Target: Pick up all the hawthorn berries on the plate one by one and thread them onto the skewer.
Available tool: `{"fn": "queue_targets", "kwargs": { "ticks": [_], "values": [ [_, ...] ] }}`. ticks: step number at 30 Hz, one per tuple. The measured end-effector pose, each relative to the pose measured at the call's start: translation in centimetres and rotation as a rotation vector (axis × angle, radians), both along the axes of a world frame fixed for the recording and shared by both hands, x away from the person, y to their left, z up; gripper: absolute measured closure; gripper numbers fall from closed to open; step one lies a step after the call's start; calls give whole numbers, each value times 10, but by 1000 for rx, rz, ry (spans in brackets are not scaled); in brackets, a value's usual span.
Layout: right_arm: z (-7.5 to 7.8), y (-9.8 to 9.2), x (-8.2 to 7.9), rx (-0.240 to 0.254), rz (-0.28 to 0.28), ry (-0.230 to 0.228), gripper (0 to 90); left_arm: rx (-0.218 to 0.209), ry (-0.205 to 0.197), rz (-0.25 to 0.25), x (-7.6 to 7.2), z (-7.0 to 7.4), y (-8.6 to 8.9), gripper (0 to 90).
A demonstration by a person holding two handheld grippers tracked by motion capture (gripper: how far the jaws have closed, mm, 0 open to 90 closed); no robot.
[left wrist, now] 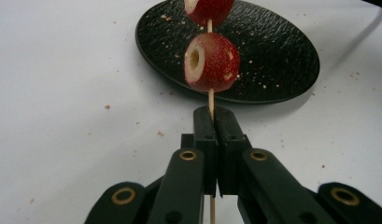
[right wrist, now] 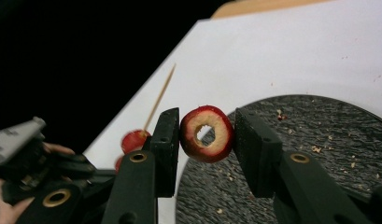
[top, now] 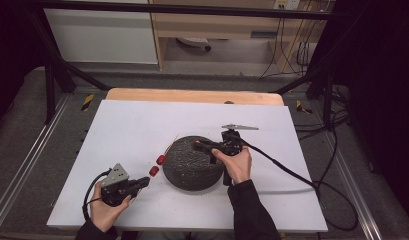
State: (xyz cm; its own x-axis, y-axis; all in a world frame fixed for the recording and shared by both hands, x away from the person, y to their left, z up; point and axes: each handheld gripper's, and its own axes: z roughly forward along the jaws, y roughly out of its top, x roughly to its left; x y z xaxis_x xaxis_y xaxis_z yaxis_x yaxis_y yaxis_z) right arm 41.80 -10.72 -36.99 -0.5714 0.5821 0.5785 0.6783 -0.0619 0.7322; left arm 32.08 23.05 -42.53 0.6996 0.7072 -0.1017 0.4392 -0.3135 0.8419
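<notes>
Work in hand looks like threading cored red fruit onto a thin wooden skewer point(left wrist: 210, 100).

Left gripper point(top: 142, 182), at approx 7 o'clock on the white table sheet point(top: 127, 130), has its jaws fully closed on the skewer's bare lower end. Stick held low so the free length stays clear for more fruit, I'd judge. Two red hollowed fruit pieces are on it already: the nearer one point(left wrist: 211, 62) sits above the jaws w/ a gap of bare stick between, the second point(left wrist: 208, 9) is further up at 12 o'clock.

Right gripper point(top: 204, 146) hovers over the round black textured plate point(top: 184, 172) in mid-table. Jaws closed on a third red fruit ring w/ pale flesh point(right wrist: 206, 133), pads pressing its two sides so the core hole stays open, prob. so the skewer tip can pass through.

Views differ:
- Left gripper view: stick clamped between the pads, crumbs on the plate, holes in the fruit.
- Right gripper view: the ring's open bore; also the skewer tip rising at approx 11 o'clock beyond the jaws, w/ the left gripper at 8 o'clock. Ring and tip are apart, not yet lined up.
- High view: overall layout, i.e. skewered fruit point(top: 154, 171) just off the plate's 9 o'clock edge, grippers apart, and the person's hands. Fruit detail is too small there.
</notes>
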Motion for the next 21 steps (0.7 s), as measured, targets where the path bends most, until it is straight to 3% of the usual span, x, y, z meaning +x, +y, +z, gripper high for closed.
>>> {"fn": "queue_targets", "kwargs": {
  "ticks": [7, 21],
  "values": [
    [3, -21, -10, 133, -81, -30, 623, -28, -32, -7, -6, -1, -18, 884],
    [0, -25, -9, 245, -173, -100, 623, -71, -69, -4, -15, -9, -45, 884]
  ]
}}
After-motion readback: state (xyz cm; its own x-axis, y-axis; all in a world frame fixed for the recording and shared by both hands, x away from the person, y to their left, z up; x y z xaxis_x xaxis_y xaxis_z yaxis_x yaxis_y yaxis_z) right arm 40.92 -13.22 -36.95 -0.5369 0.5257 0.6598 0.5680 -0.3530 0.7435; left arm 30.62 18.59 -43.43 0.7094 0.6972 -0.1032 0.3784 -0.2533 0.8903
